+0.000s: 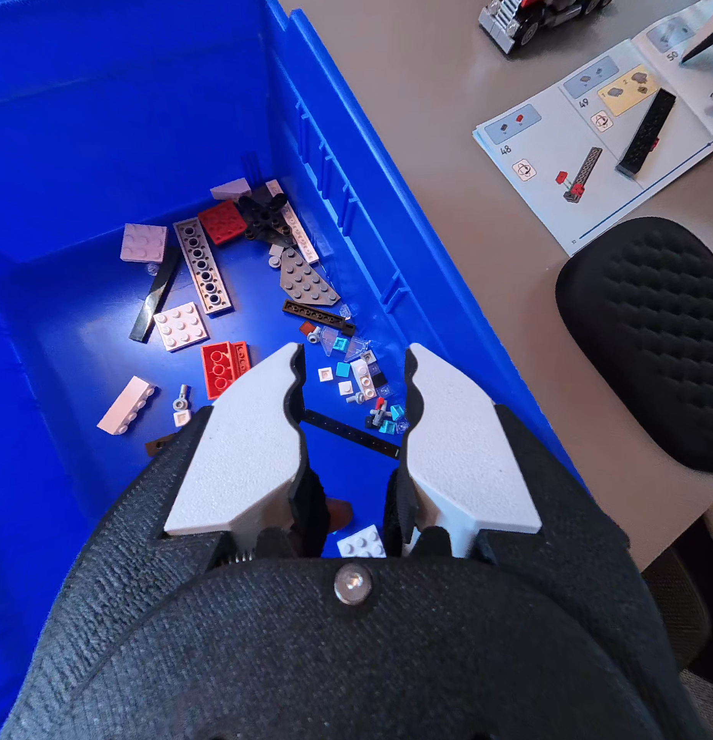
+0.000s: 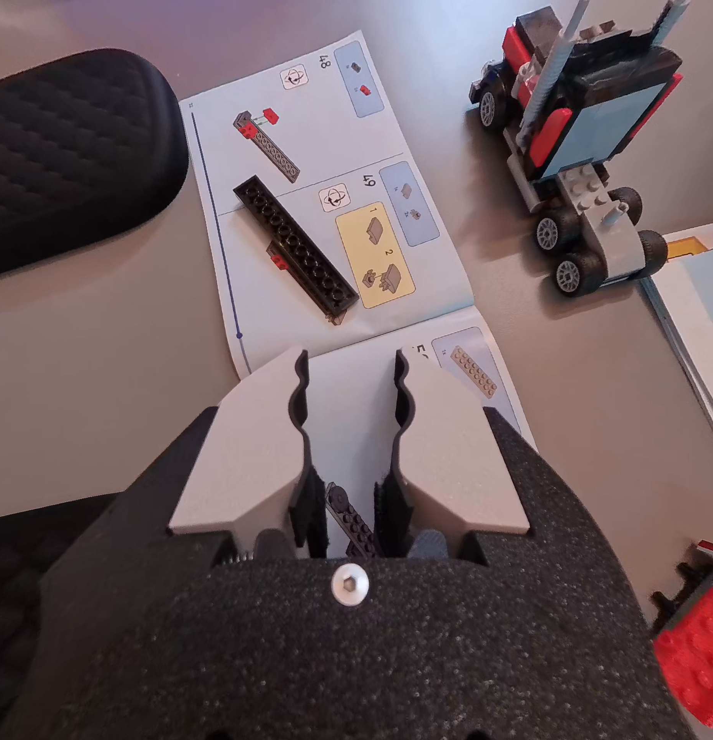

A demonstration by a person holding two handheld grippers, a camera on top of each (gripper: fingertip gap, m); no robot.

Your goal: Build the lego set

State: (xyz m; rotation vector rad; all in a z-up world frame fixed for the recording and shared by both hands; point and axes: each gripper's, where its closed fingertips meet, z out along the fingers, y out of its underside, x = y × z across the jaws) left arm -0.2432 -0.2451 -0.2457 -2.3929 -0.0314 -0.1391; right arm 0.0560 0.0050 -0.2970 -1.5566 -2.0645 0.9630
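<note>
Loose parts kept in blue bin (image 1: 106, 100) at far left, so that small pieces cannot scatter across table (image 1: 446, 140); among them white square plate (image 1: 180, 326), red plate (image 1: 218, 370), long grey holed plate (image 1: 202, 266), dark grey wedge plate (image 1: 306, 280) and cluster of tiny clear and turquoise tiles (image 1: 370, 384) against right-hand wall. Left gripper (image 1: 352, 352) held over bin floor, jaws apart and empty, aimed at small-tile cluster; judged to be searching for next part, not yet committed to one. Thin black strip (image 1: 352, 434) lying flat below jaws, not touched. Right of bin, on table: instruction booklet (image 2: 306, 168) laid open and flat for reference, with black long plate (image 2: 294, 244) resting on page, studs down, small red brick (image 2: 280, 261) attached at one long edge. Placement on page judged deliberate, keeping sub-assembly beside matching diagram. Black padded rest (image 2: 66, 152) just beside booklet's edge. Right gripper (image 2: 350, 356) poised low over booklet's near page, jaws apart, nothing clamped; judged standing by to steady or lift black long plate once part arrives. Farther right: partly built truck (image 2: 579, 152) parked clear of work area on wheels. At far right edge, red studded piece (image 2: 691, 656), blurred, identity not determinable.
</note>
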